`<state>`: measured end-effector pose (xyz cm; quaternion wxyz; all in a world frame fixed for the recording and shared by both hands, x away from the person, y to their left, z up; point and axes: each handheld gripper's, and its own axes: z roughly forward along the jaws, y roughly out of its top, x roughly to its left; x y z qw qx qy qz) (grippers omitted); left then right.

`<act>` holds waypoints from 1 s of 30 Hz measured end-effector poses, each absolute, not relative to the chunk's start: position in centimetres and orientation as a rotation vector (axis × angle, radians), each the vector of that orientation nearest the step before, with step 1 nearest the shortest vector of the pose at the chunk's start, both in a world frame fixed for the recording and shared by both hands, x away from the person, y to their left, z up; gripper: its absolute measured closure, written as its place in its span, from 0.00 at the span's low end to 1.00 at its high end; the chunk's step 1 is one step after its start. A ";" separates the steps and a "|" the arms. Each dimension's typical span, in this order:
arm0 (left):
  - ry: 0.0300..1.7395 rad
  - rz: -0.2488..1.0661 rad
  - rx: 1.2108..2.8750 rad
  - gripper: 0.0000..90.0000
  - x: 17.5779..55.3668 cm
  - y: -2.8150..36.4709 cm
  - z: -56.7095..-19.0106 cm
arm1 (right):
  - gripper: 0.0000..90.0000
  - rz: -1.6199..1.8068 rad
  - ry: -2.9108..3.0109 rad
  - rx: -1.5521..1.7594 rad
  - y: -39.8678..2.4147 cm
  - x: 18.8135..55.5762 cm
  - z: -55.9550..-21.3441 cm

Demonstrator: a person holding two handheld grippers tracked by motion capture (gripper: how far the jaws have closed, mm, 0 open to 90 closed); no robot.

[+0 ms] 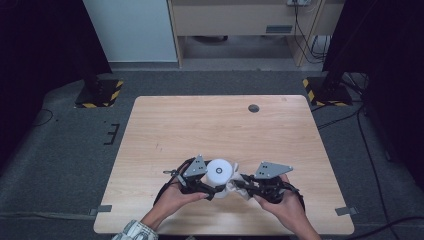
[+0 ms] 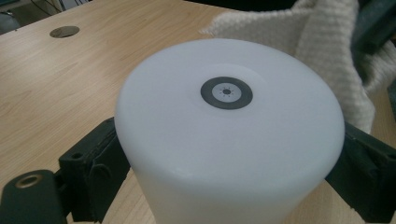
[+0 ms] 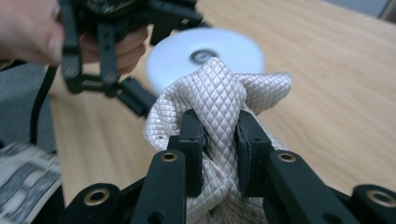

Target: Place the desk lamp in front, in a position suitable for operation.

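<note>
A white cylinder [image 1: 221, 170] with a small dark ring on its top stands near the table's front middle. My left gripper [image 1: 216, 187] is shut on it: in the left gripper view the black jaws press the cylinder [image 2: 229, 135] from both sides. A cream quilted cloth [image 1: 239, 188] lies just right of the cylinder. My right gripper [image 1: 241, 182] is shut on it, and the right gripper view shows the cloth [image 3: 219, 102] bunched between the two pads [image 3: 192, 140], raised against the cylinder [image 3: 205, 53]. Behind the cylinder in the left gripper view the cloth [image 2: 322, 42] rises at the upper right.
The light wooden table [image 1: 215, 125] has a round cable hole [image 1: 253, 108] near its far edge. Two stand bases with yellow-black stripes [image 1: 100, 93] sit on the grey floor beyond the table's far corners. A sleeve [image 1: 132, 232] crosses the front edge.
</note>
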<state>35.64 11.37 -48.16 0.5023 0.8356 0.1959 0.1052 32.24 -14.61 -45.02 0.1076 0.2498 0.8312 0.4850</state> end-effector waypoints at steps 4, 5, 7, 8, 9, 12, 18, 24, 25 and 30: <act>0.472 0.255 2.020 0.09 35.6 11.4 -48.2 | 0.84 1.408 2.449 0.738 -14.1 32.7 -45.4; 0.474 0.255 2.021 0.09 35.7 11.4 -48.2 | 0.84 1.387 2.458 0.738 -13.9 32.8 -45.6; 0.473 0.254 2.021 0.09 35.6 11.5 -48.2 | 0.84 1.377 2.485 0.750 -13.9 33.0 -46.1; 0.473 0.254 2.021 0.09 35.7 11.5 -48.2 | 0.84 1.369 2.491 0.753 -13.8 33.1 -46.3; 0.473 0.253 2.021 0.09 35.7 11.5 -48.2 | 0.84 1.350 2.507 0.758 -13.7 33.1 -46.7; 0.473 0.254 2.022 0.09 35.7 11.5 -48.1 | 0.84 1.310 2.545 0.766 -13.5 33.3 -47.6; 0.475 0.255 2.022 0.09 35.7 11.6 -48.1 | 0.84 1.206 2.636 0.795 -12.9 33.9 -49.8; 0.475 0.254 2.023 0.09 35.7 11.7 -48.1 | 0.84 1.132 2.679 0.800 -12.4 34.1 -51.0; 0.475 0.254 2.023 0.09 35.7 11.7 -48.1 | 0.84 1.127 2.683 0.791 -12.5 34.2 -50.9; 0.473 0.252 2.022 0.09 35.8 11.7 -48.2 | 0.84 1.200 2.596 0.833 -13.1 35.0 -49.7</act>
